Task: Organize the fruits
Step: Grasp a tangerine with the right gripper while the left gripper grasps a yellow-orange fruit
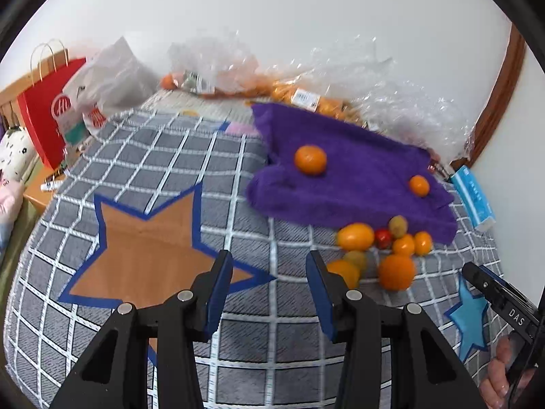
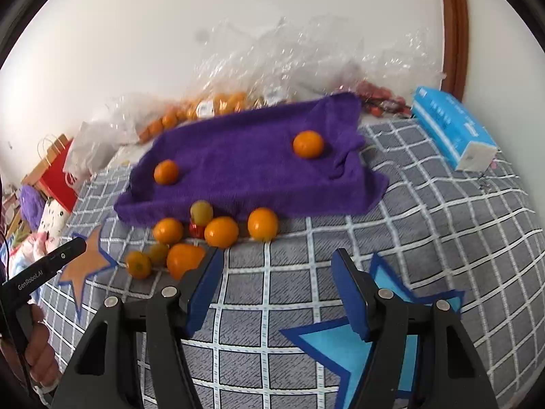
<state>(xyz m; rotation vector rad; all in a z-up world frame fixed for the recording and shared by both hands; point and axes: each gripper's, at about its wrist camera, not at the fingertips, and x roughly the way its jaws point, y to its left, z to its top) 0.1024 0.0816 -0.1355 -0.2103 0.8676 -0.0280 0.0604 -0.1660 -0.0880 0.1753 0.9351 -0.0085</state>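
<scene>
Orange fruits (image 2: 221,231) beside purple towel (image 2: 245,170) — both grippers' jaws apart, empty.

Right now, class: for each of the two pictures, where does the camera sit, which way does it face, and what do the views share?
Left wrist: sits on the left tongs, faces down across the checked cover at the orange star; the other hand shows.
Right wrist: sits on the right tongs, faces the blue star; the left hand shows.
Shared: purple towel and the fruit pile.
</scene>
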